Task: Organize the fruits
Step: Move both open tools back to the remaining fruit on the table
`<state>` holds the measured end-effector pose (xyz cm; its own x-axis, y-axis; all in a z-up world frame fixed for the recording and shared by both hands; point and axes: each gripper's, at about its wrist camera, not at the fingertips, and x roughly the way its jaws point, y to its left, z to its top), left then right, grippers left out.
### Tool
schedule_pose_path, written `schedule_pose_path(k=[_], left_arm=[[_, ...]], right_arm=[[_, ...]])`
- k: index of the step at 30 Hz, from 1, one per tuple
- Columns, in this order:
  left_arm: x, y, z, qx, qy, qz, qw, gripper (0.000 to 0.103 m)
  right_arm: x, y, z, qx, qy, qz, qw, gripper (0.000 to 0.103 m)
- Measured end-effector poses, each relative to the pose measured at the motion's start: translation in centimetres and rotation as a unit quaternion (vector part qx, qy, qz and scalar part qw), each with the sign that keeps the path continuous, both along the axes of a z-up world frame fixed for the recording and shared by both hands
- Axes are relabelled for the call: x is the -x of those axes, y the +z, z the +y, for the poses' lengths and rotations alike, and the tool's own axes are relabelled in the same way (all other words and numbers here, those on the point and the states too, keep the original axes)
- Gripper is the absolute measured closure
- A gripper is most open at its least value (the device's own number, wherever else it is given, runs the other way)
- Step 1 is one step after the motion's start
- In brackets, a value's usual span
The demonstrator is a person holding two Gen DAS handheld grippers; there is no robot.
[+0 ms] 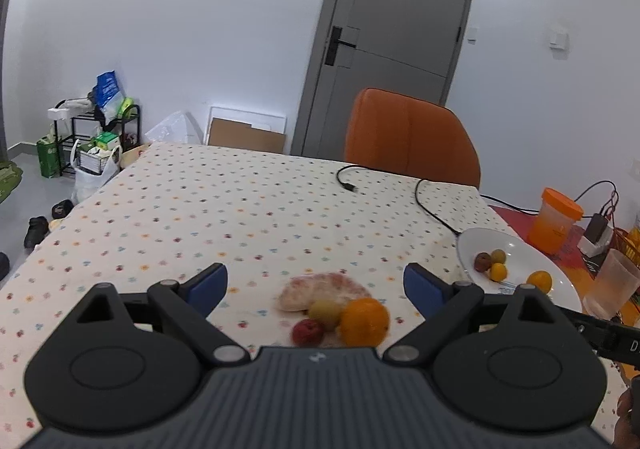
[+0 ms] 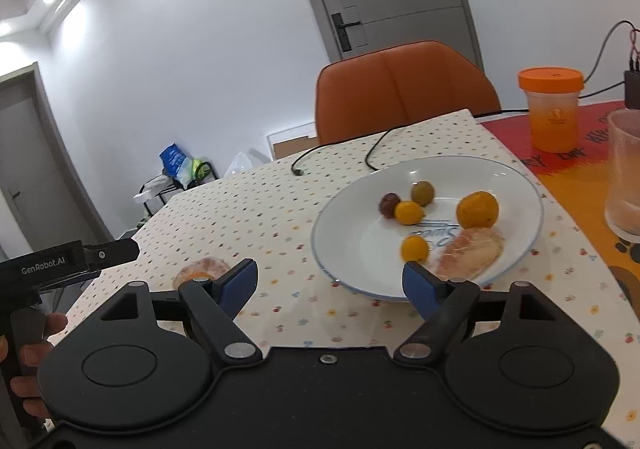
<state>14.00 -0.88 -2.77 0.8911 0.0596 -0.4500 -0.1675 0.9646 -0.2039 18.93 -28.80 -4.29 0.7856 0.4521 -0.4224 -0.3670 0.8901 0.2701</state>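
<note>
My left gripper [image 1: 316, 285] is open and empty, just above a small group on the dotted tablecloth: an orange [image 1: 365, 321], a green fruit [image 1: 325, 311], a red fruit [image 1: 308, 332] and a pink pomelo slice [image 1: 324, 291]. My right gripper [image 2: 330, 279] is open and empty in front of the white plate [image 2: 344, 241]. The plate holds an orange [image 2: 478, 209], two small yellow fruits [image 2: 408, 212], a green fruit [image 2: 423, 193], a dark red fruit [image 2: 389, 205] and a pink slice [image 2: 470, 252]. The plate also shows in the left wrist view [image 1: 516, 249].
A black cable [image 1: 424, 201] lies across the far table. An orange-lidded jar [image 2: 554, 109] and a clear cup [image 2: 624, 177] stand right of the plate. An orange chair [image 1: 412, 137] stands behind the table. The left gripper's body [image 2: 48, 269] shows at the left.
</note>
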Motion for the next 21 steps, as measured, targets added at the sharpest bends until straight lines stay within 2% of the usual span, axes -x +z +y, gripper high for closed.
schedule_pose_path(k=[11,21], left_arm=[[1.0,-1.2,2.8,0.018,0.016,0.009,0.9997,0.009],[1.4,-2.8,4.6,0.015,0.023,0.020,0.9994,0.012]], right_arm=[[0.0,0.0,2.9,0.013,0.026,0.005,1.000,0.023],[-0.4,-0.3,5.7,0.029,0.057,0.004,0.998,0.024]])
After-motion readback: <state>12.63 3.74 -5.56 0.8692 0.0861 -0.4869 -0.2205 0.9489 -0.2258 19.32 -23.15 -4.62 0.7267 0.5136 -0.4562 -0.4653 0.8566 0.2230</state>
